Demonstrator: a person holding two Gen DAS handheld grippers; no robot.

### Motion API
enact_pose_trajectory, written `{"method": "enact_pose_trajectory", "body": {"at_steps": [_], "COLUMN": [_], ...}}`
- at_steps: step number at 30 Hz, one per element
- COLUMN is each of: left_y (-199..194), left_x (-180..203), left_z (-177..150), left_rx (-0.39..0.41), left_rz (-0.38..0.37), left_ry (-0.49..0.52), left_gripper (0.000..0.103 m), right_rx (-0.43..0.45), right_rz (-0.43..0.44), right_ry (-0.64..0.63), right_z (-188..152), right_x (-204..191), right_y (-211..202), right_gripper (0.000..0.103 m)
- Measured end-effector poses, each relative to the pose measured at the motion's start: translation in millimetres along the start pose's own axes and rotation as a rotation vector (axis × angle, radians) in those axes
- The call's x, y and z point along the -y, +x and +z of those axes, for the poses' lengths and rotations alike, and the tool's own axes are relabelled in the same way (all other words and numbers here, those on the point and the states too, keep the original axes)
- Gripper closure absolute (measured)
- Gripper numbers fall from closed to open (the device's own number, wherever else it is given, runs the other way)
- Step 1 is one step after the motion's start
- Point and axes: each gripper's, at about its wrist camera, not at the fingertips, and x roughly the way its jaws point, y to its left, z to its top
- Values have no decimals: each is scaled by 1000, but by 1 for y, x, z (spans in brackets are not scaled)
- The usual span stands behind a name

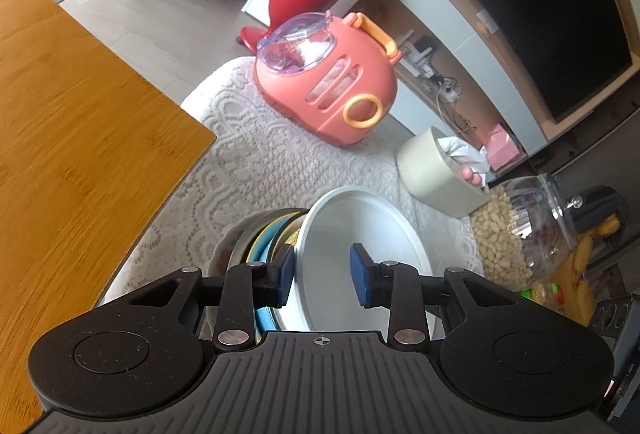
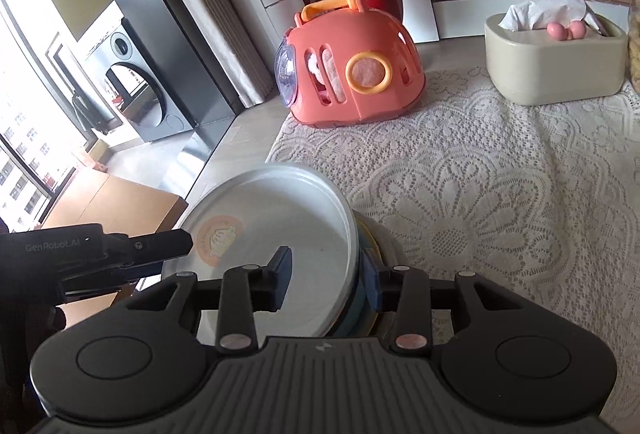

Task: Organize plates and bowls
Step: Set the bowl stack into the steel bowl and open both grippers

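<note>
Left wrist view shows your left gripper [image 1: 324, 276] open, its fingers astride the rim of the white bowl [image 1: 360, 234], which tilts on the stacked dishes [image 1: 260, 238]. Your right gripper [image 2: 328, 280] is open too, astride the opposite rim, near the pink carrier [image 2: 348, 70] on the lace cloth [image 2: 480, 194]

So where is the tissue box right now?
The tissue box sits on the lace cloth at the far right of the right wrist view, to the right of the pink carrier; in the left wrist view it stands beside the peanut jar.
</note>
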Motion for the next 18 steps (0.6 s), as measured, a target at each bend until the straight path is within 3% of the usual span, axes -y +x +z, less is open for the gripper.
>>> {"method": "enact_pose_trajectory", "body": {"at_steps": [11,14,18], "left_y": [1,-13,-36], "left_x": [-3,2,28], "left_z": [0,-1,0], "left_rx": [8,97,262], "left_rz": [28,67,124], "left_ry": [-15,2,78], "left_gripper": [72,72,72], "right_rx": [11,7,113], "right_rz": [10,5,-27], "right_ry": [-18,-2,-6], "right_z": [3,1,-5], "right_x": [-6,1,15], "right_y": [-3,-3,-26], "right_gripper": [65,65,65]}}
